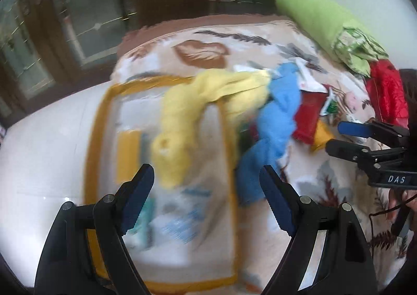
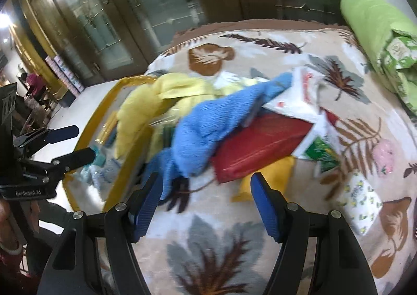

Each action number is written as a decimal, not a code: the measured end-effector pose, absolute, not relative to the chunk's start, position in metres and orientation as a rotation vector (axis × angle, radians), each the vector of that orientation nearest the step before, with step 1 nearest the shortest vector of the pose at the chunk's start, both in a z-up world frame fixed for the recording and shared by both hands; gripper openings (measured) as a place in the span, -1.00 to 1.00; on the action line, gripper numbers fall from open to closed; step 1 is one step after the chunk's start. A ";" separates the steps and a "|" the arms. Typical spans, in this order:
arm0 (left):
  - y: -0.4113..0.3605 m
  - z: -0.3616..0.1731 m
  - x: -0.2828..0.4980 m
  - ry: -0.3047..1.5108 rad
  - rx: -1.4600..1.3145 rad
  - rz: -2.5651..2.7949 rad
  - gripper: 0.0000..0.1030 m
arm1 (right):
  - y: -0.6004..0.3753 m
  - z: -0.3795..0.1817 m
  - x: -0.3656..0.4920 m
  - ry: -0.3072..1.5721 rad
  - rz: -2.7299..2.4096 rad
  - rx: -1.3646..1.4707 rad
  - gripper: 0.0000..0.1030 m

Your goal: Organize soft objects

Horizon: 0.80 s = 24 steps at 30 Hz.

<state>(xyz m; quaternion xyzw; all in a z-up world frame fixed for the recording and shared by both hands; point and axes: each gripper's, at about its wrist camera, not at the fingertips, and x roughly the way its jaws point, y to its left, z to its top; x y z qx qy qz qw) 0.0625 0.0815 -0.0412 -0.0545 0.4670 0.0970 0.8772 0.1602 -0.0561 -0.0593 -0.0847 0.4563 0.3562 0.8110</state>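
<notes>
The left gripper (image 1: 206, 198) stands with its jaws wide apart and nothing between them, held above a clear bag (image 1: 166, 183) with a yellow border that lies at the edge of the bed. Just ahead of its fingers, a yellow cloth (image 1: 187, 117) drapes over the bag's far rim and hangs partly inside. Beside that cloth, toward the right finger, a blue towel (image 1: 271, 133) runs in a long crumpled strip across the leaf-print blanket (image 1: 208, 47). The right gripper (image 2: 206, 203) is also parted, moderately, and empty; it hovers over bare blanket. Directly ahead of it the blue towel lies on top of a red pouch (image 2: 260, 143), with a small yellow piece (image 2: 263, 180) tucked just under the pouch near its right finger. Beyond the pouch lie white packets (image 2: 294, 97), and further right a small patterned packet (image 2: 359, 201). Far off at the right corner sits a green rolled quilt (image 2: 375, 29). Each gripper appears at the edge of the other's view.
</notes>
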 end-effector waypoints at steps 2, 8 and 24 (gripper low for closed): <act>0.071 -0.045 0.078 0.990 -0.103 0.177 0.63 | -0.064 -0.057 0.166 0.964 0.728 -0.183 0.36; 0.044 -0.057 0.129 1.014 -0.045 0.130 0.63 | -0.108 -0.069 0.188 1.011 0.640 -0.135 0.36; 0.035 -0.097 0.196 1.132 -0.044 0.125 0.63 | -0.122 -0.086 0.245 0.983 0.633 -0.288 0.42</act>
